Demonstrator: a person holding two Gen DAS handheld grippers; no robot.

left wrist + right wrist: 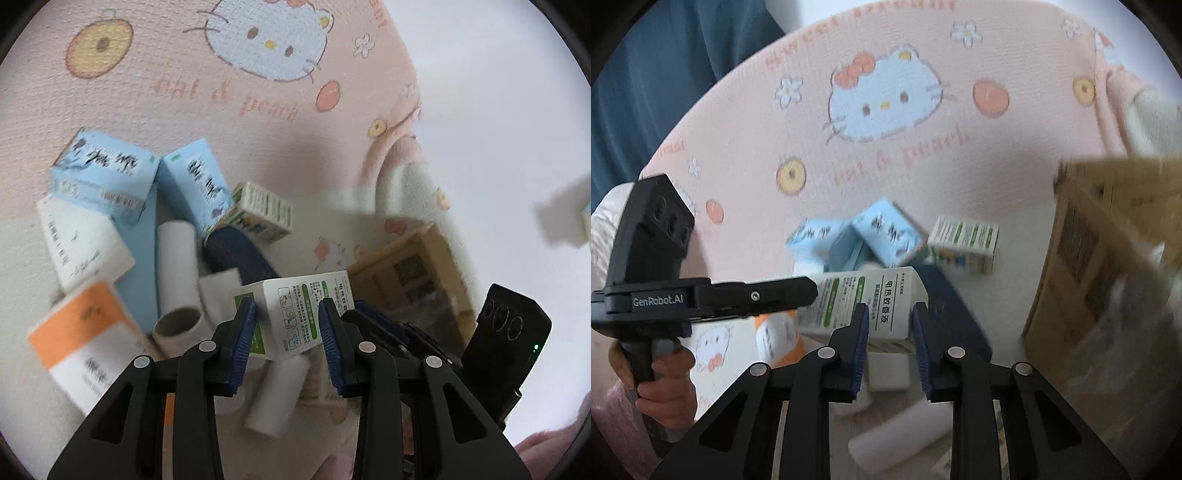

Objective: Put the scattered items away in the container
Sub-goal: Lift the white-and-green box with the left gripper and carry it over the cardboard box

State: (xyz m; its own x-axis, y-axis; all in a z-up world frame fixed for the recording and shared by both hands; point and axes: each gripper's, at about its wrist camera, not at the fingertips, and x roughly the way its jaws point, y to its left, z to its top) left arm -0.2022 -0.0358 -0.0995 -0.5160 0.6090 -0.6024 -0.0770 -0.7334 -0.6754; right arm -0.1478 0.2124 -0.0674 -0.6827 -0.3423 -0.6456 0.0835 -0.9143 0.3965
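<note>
My left gripper (288, 325) is shut on a white-and-green box (295, 314) and holds it above the pile. The same box (864, 306) shows in the right wrist view, with the left gripper's body (701, 295) coming in from the left. My right gripper (890, 343) is open and empty, just in front of that box. The cardboard container (410, 273) stands to the right of the pile; it also shows at the right edge of the right wrist view (1108, 266). Scattered items lie on the mat: light blue boxes (107, 177), a cardboard tube (177, 273), an orange-and-white box (85, 343).
A pink Hello Kitty mat (221, 92) covers the floor. A second green-and-white box (964, 243), a dark blue item (240, 254), a white pack (81, 243) and a white tube (277, 395) lie in the pile. The right gripper's body (509, 332) is at the right.
</note>
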